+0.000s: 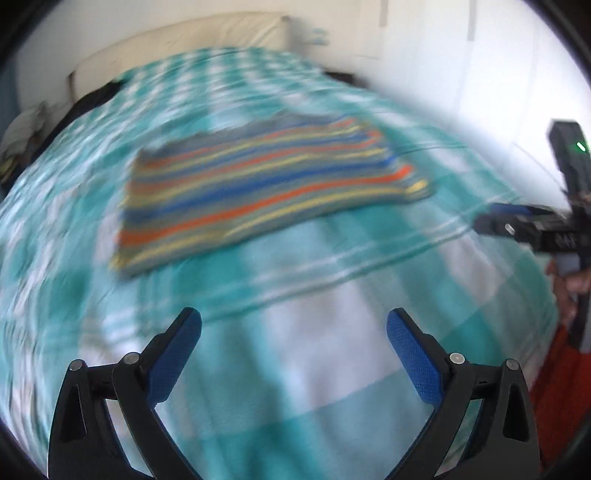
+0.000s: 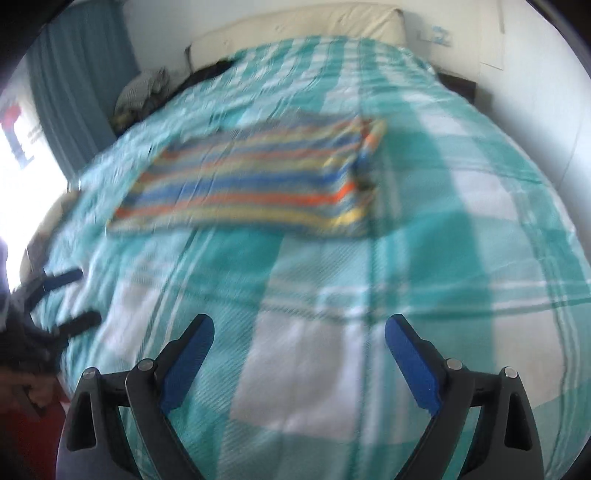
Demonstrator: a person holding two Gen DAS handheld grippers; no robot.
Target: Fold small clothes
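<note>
Teal-and-white checked bedspread (image 2: pixel 424 229) carries the flat folded multicolour striped knit garment (image 2: pixel 251 184) well ahead of the left gripper (image 1: pixel 293 325) and right gripper (image 2: pixel 299 332), both spread wide and empty, seemingly clear of a finished fold.

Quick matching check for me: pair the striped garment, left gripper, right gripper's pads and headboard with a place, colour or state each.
Things:
1. striped garment
2. left gripper
3. right gripper pads
4. headboard

Descriptions:
A. blue
B. cream, at the bed's far end
C. open, holding nothing
D. lying flat on the checked bedspread

Pairs: 1-D, 2-C, 3-A, 4-B
</note>
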